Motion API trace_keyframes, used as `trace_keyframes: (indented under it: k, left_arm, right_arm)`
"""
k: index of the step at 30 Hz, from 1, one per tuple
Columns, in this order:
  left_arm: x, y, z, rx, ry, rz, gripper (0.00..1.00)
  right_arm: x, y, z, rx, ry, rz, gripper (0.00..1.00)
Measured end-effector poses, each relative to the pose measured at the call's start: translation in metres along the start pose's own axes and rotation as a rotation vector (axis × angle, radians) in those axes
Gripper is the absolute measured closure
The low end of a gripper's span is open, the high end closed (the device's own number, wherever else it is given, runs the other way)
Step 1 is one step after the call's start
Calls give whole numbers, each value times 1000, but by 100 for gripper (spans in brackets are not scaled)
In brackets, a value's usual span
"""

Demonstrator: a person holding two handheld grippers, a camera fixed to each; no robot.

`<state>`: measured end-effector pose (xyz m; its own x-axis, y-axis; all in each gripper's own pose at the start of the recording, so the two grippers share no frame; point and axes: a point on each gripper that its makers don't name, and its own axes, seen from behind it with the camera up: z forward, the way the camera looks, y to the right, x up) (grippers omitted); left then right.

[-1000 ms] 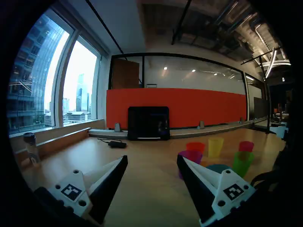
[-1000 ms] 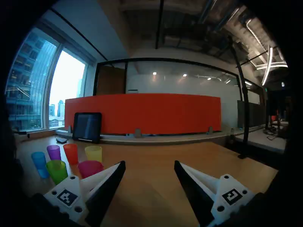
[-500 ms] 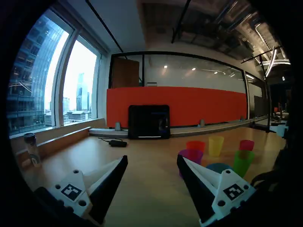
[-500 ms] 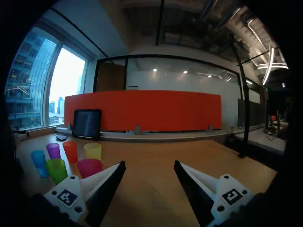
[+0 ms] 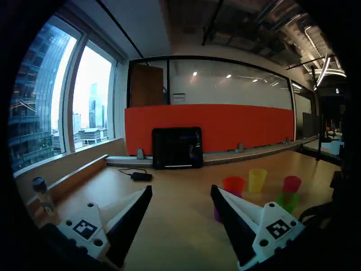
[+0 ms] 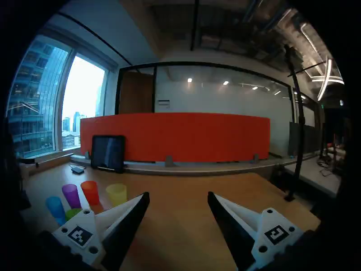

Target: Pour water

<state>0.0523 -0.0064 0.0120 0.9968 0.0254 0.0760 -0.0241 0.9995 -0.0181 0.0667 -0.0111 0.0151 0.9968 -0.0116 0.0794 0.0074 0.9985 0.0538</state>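
blue cup [image 6: 55,208], purple cup [image 6: 71,195], red cup [image 6: 90,192], yellow cup [image 6: 117,194], green cup [image 6: 72,213], pink cup [image 5: 292,183]. partition [image 6: 176,135] orange-red. tablet [image 6: 108,152] black. table [image 6: 180,221] tan wood. left gripper [image 5: 180,187], right gripper [image 6: 178,194]: white, black inner faces, 1 black-and-white square marker [image 6: 80,236] per finger.

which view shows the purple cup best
The right gripper view: the purple cup stands in plain sight between the blue cup and red cup. In the left gripper view, the left claw hides most of it, leaving a sliver.
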Motion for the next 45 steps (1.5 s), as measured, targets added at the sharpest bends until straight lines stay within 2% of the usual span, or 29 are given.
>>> trace_keyframes:
  k: [8,17,21,28,36,41,45]
  left_arm:
    - [62,0,9,-38,19,-16,3]
    - [123,14,15,-105,45,-27,3]
    - [139,15,16,-118,51,-21,3]
    - [145,22,17,-160,41,-9,3]
    - [148,31,16,-227,38,-5,3]
    - [154,39,12,-269,50,7,3]
    - [155,50,9,-327,50,1,3]
  right_arm:
    - [57,-9,8,40,20,-5,1]
    - [117,-13,11,71,55,-13,1]
    - [130,-16,11,86,57,-16,1]
    - [126,-25,10,130,40,-17,1]
    - [131,-50,4,264,34,-3,1]
    - [137,-80,-6,399,41,-11,1]
    - [141,-108,-20,518,43,-10,1]
